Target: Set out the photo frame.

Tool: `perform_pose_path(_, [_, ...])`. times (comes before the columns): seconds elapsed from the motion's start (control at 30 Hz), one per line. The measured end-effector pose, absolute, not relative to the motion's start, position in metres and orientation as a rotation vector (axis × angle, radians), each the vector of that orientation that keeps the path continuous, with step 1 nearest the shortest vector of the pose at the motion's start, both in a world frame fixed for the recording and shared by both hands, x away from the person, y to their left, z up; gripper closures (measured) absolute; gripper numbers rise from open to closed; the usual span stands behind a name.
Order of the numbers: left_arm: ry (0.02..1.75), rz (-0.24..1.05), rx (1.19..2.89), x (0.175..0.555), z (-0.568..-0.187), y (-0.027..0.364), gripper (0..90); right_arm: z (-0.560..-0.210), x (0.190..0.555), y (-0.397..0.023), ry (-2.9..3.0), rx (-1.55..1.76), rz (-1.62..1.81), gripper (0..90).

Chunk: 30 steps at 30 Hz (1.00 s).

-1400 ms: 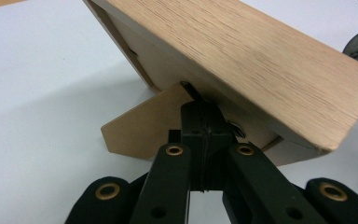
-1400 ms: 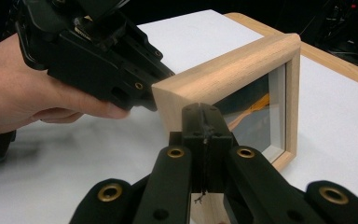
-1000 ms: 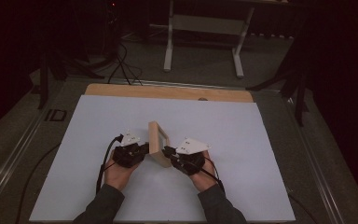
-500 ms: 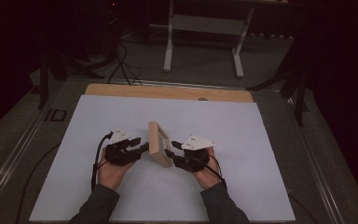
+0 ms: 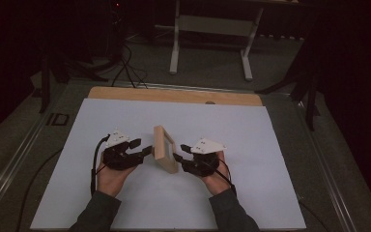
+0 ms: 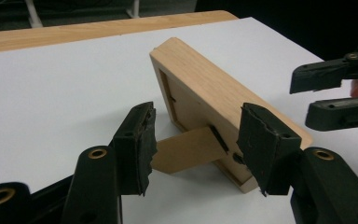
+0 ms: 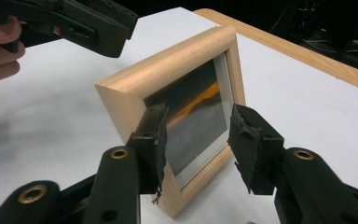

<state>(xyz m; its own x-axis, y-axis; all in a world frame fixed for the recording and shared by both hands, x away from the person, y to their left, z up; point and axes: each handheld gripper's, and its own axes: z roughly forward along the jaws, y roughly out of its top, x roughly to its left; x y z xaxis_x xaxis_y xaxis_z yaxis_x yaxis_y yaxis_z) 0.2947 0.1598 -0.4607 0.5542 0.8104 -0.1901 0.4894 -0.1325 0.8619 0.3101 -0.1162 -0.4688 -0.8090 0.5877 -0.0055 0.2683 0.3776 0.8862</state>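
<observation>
White bench (image 5: 125,121), wood far edge, free space all around. Frame (image 5: 165,149) mid-bench: pale smooth wood, square, upright on back strut. Left gripper (image 5: 142,150), right gripper (image 5: 178,158) flank it; fingers just opening, released.

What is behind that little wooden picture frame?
Behind the picture frame a fold-out wooden stand props it upright on the white table, and the back panel has a dark clip. Where the stand's foot meets the table is hidden by the left gripper.
</observation>
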Motion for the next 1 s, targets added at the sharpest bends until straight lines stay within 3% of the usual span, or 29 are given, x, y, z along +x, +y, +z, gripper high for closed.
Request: perform_pose_path(1.0, [1.056, 0.366, 1.828, 0.288, -0.458, 0.125, 24.6, -0.465, 0.313, -0.124, 2.292, 0.777, 1.418, 55.6])
